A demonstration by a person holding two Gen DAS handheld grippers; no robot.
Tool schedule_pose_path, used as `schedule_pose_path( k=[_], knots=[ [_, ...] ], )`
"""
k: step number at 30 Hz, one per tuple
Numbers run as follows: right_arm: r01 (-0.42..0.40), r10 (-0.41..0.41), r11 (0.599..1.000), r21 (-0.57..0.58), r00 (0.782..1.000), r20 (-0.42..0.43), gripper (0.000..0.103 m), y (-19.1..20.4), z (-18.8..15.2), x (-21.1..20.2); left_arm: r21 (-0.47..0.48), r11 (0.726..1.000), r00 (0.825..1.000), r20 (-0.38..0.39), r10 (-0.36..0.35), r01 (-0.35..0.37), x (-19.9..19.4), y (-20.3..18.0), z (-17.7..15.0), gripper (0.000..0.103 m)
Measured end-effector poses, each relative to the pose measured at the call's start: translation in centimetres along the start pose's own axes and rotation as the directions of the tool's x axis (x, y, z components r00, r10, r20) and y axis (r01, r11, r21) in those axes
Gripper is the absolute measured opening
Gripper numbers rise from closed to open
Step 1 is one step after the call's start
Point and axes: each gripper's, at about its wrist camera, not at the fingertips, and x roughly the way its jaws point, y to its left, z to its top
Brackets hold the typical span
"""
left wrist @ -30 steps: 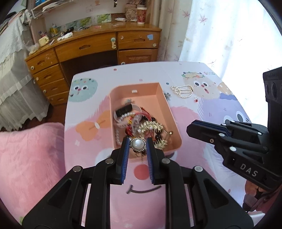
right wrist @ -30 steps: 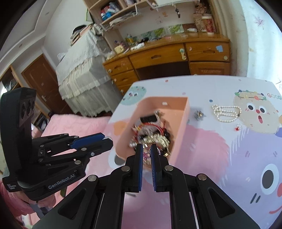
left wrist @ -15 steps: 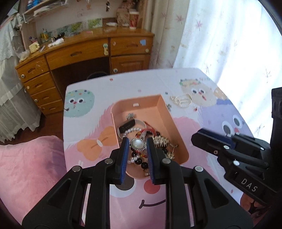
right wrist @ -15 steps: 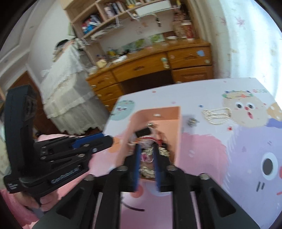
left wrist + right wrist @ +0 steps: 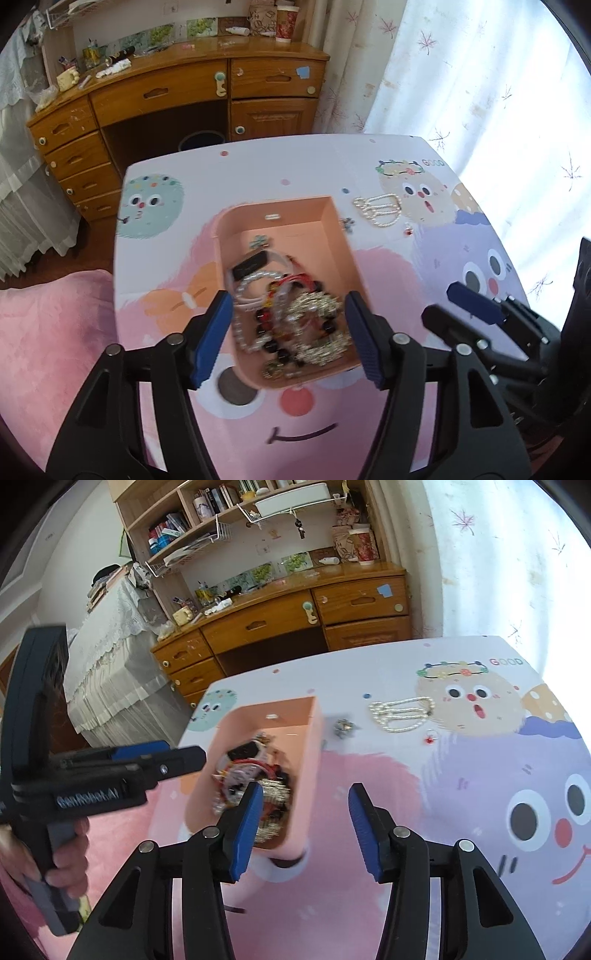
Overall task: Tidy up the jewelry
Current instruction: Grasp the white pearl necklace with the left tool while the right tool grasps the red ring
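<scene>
Pink box (image 5: 334,236), open top, sits upright on the table. Inside, piled toward its near end: a tangle of jewelry (image 5: 291,314) with white bead strands, dark red and black beads, gold-tone chain, a black-banded piece on top. Far end of box mostly bare. Pearl necklace (image 5: 380,210) lies coiled on the table right of the box, apart from it. Small brooch (image 5: 343,727) lies between them, near the box wall.

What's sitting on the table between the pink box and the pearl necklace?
A small metallic trinket lies there, just off the pink box wall, apart from the pearl necklace. A tiny red piece sits below the necklace. The right wrist view shows it best.
</scene>
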Motion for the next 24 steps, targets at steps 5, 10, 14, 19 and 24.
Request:
schedule_pose_path(
  k=[5,10,14,19,24],
  knots=[
    [0.04,-0.042,0.997,-0.071,0.999,-0.016,0.055,-3.1,0.6,0.5,-0.022,0.999,0.998,-0.046,-0.043,0.042,1.2,-3.6,2.3,0.063],
    [0.086,-0.09,0.979,-0.187,0.996,-0.015,0.058,-6.5,1.6,1.5,-0.04,0.997,0.993,-0.088,-0.074,0.071,3.0,-7.3,5.5,0.065],
    [0.115,-0.124,0.956,-0.269,0.992,-0.016,0.059,-8.3,2.4,3.0,-0.069,0.996,0.985,-0.163,-0.06,0.049,5.9,-10.4,9.2,0.067],
    [0.143,-0.148,0.932,-0.334,0.989,0.011,0.059,-10.4,3.5,5.7,-0.164,0.985,0.968,-0.232,-0.097,0.059,10.8,-12.7,12.7,0.067],
    [0.144,-0.146,0.934,-0.326,0.989,0.018,0.059,-12.0,4.4,8.9,-0.197,0.98,0.955,-0.287,-0.077,0.02,15.8,-13.4,13.8,0.067]
  ],
)
